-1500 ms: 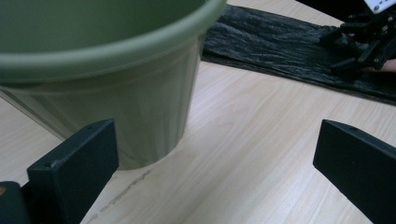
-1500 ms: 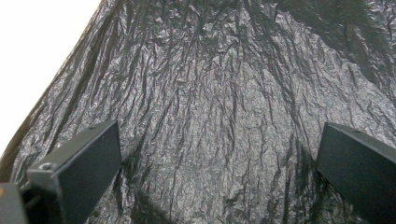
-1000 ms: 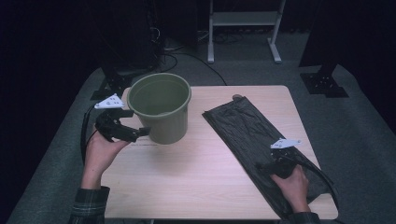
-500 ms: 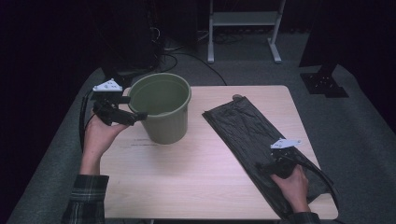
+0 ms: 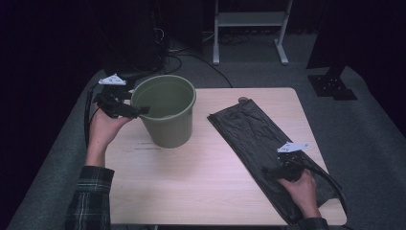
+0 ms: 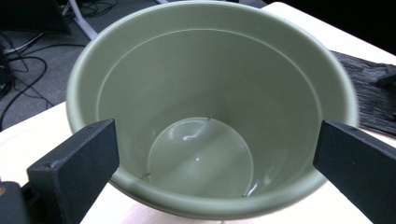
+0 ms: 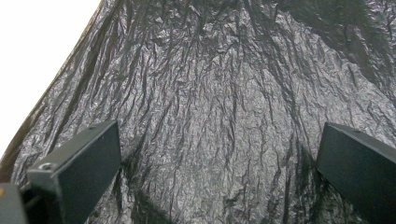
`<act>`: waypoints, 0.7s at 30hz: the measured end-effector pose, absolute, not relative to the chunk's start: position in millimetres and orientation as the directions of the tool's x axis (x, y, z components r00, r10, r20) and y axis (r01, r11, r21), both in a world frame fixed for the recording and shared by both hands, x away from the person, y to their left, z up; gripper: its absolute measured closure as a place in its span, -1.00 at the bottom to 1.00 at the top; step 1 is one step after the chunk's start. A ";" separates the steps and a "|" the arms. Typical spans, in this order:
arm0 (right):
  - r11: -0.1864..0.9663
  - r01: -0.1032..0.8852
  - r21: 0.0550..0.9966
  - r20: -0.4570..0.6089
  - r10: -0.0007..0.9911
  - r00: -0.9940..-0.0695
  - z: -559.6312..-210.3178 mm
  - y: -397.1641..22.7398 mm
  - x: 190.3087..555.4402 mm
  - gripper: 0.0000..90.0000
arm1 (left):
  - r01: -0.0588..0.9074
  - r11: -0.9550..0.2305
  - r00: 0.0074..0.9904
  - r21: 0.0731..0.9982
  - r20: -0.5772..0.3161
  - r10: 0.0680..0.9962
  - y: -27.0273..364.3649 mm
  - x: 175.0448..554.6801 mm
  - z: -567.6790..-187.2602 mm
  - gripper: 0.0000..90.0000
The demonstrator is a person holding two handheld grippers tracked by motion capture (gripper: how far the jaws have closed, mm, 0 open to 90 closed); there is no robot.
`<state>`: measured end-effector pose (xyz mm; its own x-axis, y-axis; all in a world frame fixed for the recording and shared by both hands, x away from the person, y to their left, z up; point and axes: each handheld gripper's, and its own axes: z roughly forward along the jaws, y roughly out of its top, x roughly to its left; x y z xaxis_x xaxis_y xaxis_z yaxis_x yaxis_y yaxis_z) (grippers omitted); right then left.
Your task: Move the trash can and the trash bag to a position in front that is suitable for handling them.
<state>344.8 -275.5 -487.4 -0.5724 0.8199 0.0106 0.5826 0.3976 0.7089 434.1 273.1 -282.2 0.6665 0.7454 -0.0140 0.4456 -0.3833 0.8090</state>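
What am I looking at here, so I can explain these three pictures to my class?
A person at a table holds a hand-held grasping tool in each hand. The high view looks down from above. Each of the other two pictures comes from a camera riding on one tool, looking along its two black jaws. The left tool is open beside the rim of an empty green bucket, whose inside its camera sees. The right tool is open over a flat black plastic bag, whose crinkled surface shows close up. Nothing is gripped.
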 end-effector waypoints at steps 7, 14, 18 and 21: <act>0.397 0.583 0.709 0.011 0.820 -0.572 -487.4 -275.5 344.7 -1.00 | 0.470 -0.381 0.644 0.796 -0.015 0.765 281.4 448.3 -291.0 -1.00; 0.400 0.582 0.708 0.009 0.819 -0.574 -487.4 -275.6 344.6 -1.00 | 0.482 -0.383 0.638 0.788 -0.017 0.770 284.5 455.3 -295.9 -1.00; 0.402 0.580 0.709 0.008 0.817 -0.576 -487.4 -275.5 344.5 -1.00 | 0.489 -0.391 0.643 0.780 -0.020 0.766 284.3 457.2 -299.1 -1.00; 0.404 0.577 0.710 0.008 0.815 -0.579 -487.6 -275.3 344.5 -1.00 | 0.491 -0.404 0.646 0.772 -0.012 0.763 282.7 458.3 -301.3 -1.00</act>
